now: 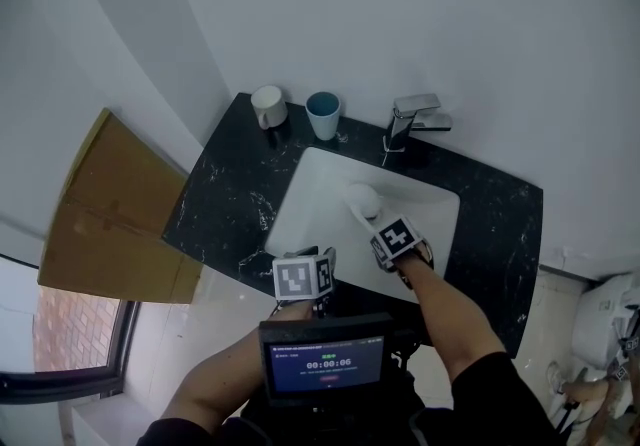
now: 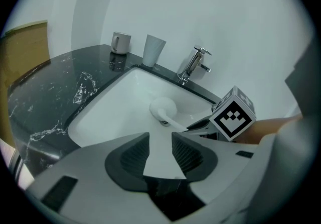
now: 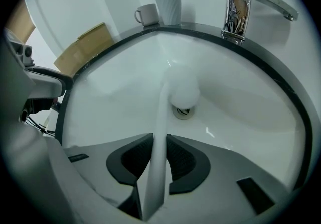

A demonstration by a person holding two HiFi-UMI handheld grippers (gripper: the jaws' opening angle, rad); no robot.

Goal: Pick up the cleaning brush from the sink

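Right gripper view is showing my right claw (image 3: 159, 143) clamping the cleaning brush (image 3: 183, 90) by its handle; my left claw (image 2: 160, 145) is idling open, empty. Next I'm likely lifting it straight out of the sink (image 3: 103, 100).

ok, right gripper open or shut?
Shut. The right gripper clamps the cleaning brush by its handle, jaws tight on both sides.

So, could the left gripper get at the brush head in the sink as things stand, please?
Probably yes: the left gripper is open by the sink, and the brush head lies uncovered ahead of it; the right gripper, shut on the handle, sits beside that path.
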